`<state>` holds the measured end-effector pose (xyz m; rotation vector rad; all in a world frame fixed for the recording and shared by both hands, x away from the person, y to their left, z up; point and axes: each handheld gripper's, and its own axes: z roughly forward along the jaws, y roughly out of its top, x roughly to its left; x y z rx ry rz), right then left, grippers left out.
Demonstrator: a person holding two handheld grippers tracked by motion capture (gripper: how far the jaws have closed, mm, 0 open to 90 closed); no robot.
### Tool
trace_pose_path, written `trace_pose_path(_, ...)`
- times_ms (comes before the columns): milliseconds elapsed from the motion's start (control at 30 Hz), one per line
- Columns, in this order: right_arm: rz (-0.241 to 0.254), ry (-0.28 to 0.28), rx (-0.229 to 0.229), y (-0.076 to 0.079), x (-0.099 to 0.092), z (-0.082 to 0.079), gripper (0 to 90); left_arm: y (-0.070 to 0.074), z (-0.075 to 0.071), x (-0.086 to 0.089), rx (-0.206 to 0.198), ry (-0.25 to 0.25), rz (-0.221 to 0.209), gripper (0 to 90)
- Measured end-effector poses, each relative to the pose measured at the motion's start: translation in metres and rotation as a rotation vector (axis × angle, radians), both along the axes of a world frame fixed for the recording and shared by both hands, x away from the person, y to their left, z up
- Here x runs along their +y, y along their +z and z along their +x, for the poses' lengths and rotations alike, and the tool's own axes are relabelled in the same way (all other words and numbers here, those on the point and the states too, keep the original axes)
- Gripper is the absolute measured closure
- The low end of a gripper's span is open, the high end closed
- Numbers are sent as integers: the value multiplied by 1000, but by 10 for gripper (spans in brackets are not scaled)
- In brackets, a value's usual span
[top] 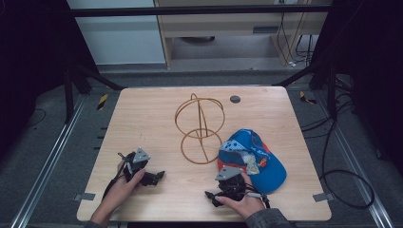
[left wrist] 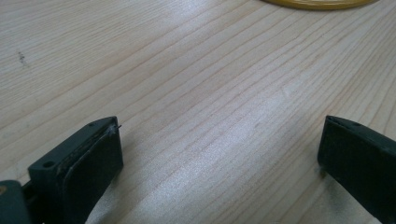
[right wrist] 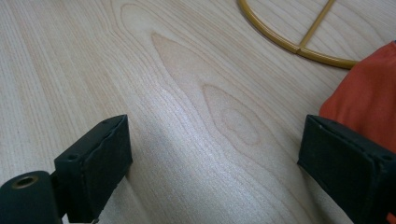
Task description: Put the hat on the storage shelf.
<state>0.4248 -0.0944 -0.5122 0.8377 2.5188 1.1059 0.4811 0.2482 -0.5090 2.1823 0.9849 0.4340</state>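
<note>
Down at the near edge of the wooden bench (top: 142, 114), both grippers rest low, each in a hand, and the wire stand (top: 199, 128) serves as the landmark between them. That stand is made of thin golden hoops: one ring lies flat on the wood, and upright rings rise from its far side.

Left of the stand and nearer the person sits the left gripper (top: 153, 176), well apart from the flat ring. Its jaws are spread wide with only bare wood grain between them, as the left gripper view (left wrist: 219, 149) shows; a sliver of the stand's yellow ring (left wrist: 322, 3) runs along the top edge there.

Right of the stand's flat ring lies a blue cap (top: 252, 159) with a red-orange underside and a patterned panel, its near-left edge just beside the ring. The right gripper (top: 227, 181) is nearer the person than the stand and close against the cap's near-left side. Its jaws stand wide apart as well, pinching nothing: in the right gripper view (right wrist: 215, 154) plain wood lies between them, the orange cloth of the cap (right wrist: 369, 102) shows just behind the right-hand jaw, and the ring (right wrist: 280, 42) curves beyond.
</note>
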Motion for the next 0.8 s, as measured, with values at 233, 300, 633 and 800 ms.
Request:
trace_pose_path(233, -2, -8, 2, 0, 1, 1, 78, 0, 0, 0, 0, 0, 0, 0)
trace_pose_path(300, -22, -16, 4, 2, 3, 0, 89, 0, 0, 0, 0, 0, 1, 0)
trace_pose_path(633, -23, -39, -49, 30, -14, -6, 103, 0, 0, 0, -1, 1, 2, 0)
trace_pose_path(800, -1, -93, -66, 44, -37, -10, 136, 0, 0, 0, 0, 1, 3, 0)
